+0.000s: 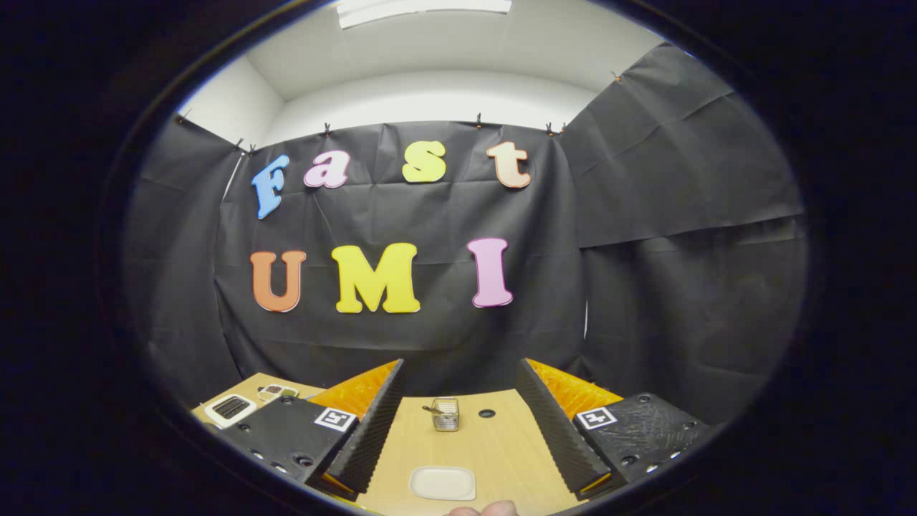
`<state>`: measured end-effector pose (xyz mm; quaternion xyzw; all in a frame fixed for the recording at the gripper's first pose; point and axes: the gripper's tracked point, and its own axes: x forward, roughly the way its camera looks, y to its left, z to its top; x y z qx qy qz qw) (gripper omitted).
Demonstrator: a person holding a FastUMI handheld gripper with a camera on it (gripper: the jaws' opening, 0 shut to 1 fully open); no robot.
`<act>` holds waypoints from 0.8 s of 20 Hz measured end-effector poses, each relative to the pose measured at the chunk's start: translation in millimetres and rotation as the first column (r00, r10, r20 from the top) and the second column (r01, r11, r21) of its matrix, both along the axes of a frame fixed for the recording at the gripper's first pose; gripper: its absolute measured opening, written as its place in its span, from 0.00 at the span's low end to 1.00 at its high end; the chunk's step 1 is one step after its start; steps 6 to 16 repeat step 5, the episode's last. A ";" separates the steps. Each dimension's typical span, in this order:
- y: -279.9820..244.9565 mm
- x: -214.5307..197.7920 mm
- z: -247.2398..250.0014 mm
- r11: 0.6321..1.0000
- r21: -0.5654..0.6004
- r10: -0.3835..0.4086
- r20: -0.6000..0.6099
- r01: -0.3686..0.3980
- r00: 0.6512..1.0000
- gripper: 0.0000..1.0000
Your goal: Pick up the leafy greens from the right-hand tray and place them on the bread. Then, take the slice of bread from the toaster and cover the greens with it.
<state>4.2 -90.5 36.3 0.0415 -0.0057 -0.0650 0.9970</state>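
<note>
Beneath the claw spreads a light wooden tabletop, seen between its two fingers, which stand wide apart with nothing held. Beyond the left finger sits a white toaster with dark slots, and just behind it a small pale tray whose contents are too small to tell. Between the fingers, close in, lies a cream rectangular dish. Farther ahead stands a small shiny wire rack, beside a dark round hole in the tabletop.

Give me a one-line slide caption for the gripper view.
Open gripper held above the wooden table, a white tray and small wire rack between its fingers, a toaster off left.
</note>
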 end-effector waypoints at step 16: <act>16.2 2.8 -2.8 1.000 -0.001 0.022 -0.017 -0.022 1.000 0.96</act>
